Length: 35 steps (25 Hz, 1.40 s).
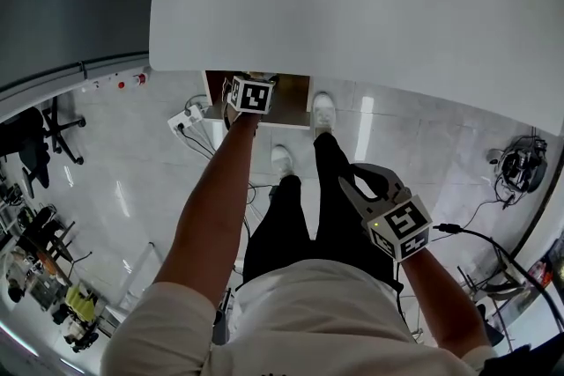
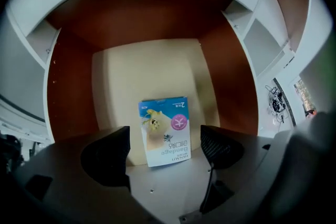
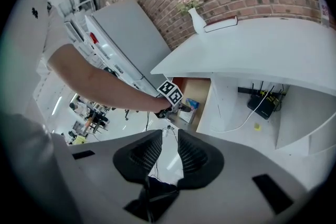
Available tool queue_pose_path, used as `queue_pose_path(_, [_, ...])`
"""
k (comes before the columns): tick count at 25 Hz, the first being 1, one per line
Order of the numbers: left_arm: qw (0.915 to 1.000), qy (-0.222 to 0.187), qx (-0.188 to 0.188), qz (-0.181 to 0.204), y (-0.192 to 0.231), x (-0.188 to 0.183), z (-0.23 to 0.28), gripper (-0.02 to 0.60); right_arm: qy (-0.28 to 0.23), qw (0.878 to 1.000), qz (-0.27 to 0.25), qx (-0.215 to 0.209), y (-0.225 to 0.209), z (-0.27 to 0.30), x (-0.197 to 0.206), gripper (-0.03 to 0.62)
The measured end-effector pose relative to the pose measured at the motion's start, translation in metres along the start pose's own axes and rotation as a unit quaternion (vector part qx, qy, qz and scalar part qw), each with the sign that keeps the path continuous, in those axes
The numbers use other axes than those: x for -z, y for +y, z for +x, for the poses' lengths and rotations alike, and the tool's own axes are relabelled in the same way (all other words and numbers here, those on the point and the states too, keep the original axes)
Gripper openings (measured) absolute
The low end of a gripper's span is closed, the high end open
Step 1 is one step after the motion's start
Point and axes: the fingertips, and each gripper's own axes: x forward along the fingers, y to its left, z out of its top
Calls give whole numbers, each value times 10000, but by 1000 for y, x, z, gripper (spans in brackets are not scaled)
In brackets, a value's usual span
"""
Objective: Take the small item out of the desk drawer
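A small blue and white bandage box [image 2: 164,131] stands on the pale floor of the open desk drawer [image 2: 147,76], near its front edge. My left gripper [image 2: 165,147] is open, one jaw on each side of the box, and neither pad touches it. In the head view my left gripper [image 1: 250,92] reaches into the drawer [image 1: 291,88] under the white desk top [image 1: 352,4]. My right gripper [image 1: 357,179] hangs low by the person's right thigh. Its jaws [image 3: 164,152] stand close together with nothing between them. The right gripper view also shows the box [image 3: 190,105] from afar.
A power strip with cables [image 1: 187,121] lies on the tiled floor left of the drawer. The person's feet [image 1: 322,110] stand just before the desk. A black router [image 3: 261,105] sits under the desk. A white vase with flowers [image 3: 195,18] stands on top.
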Motion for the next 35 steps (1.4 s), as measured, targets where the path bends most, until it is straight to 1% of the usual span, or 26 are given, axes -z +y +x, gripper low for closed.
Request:
queue_pose_path(1, [10000,10,16,-47,2,0,5,393,18,10000,20,0,-1,1,1,109])
queue_pose_path(5, [10000,65,-25,13,8,-3,21,394,100,9999,77,-46,-6,10,7,109])
queue_pose_path(7, [9999,100,-64,-119,10,-3,27,396,166,9998,79,-73,-7,15,10,109])
queue_pose_path(9, [9989,291,-133,-346,12,4,35,396,200,9997,84,-96,-9,19,11,109])
queue_pose_path(11, [9979,412,-225,-448,14,11,47,396,222,9997,94,-98,-11,22,13,109])
queue_pose_path(12, [9985,288,-232,-406,13,7,53,396,235,9996,98,-95,-12,23,13,109])
queue_pose_path(13, [9994,-49,-183,-295,9,-7,56,396,247,9996,98,-91,-12,23,13,107])
queue_pose_path(14, [9985,-511,-94,-152,5,-28,56,396,255,9996,97,-89,-12,23,12,107])
queue_pose_path(15, [9960,-888,-14,-40,1,-45,55,396,260,9996,96,-86,-13,23,12,107])
queue_pose_path(16, [9940,-1097,34,18,-1,-54,55,396,263,9996,94,-82,-13,22,12,106])
queue_pose_path(17, [9931,-1174,56,34,-1,-57,54,394,268,9996,92,-80,-14,22,12,104])
queue_pose_path(19, [9944,-1060,48,-17,1,-51,55,394,281,9995,73,-77,-17,23,14,104])
queue_pose_path(23, [9989,-394,-62,-250,10,-19,59,394,277,9996,79,-40,-23,23,16,101])
queue_pose_path(26, [9990,89,-139,-419,17,5,63,394,276,9996,65,-39,-22,23,16,101])
queue_pose_path(28, [9982,300,-151,-507,18,14,61,394,258,9996,57,-40,-21,24,13,100])
queue_pose_path(30, [9977,360,-106,-568,15,14,52,393,229,9997,51,-34,-20,23,10,101])
queue_pose_path(33, [9983,145,11,-573,5,-1,31,393,191,9998,20,-44,-15,19,7,100])
queue_pose_path(35, [9985,3,7,-556,5,-5,22,393,161,9998,-19,-67,-11,18,5,101])
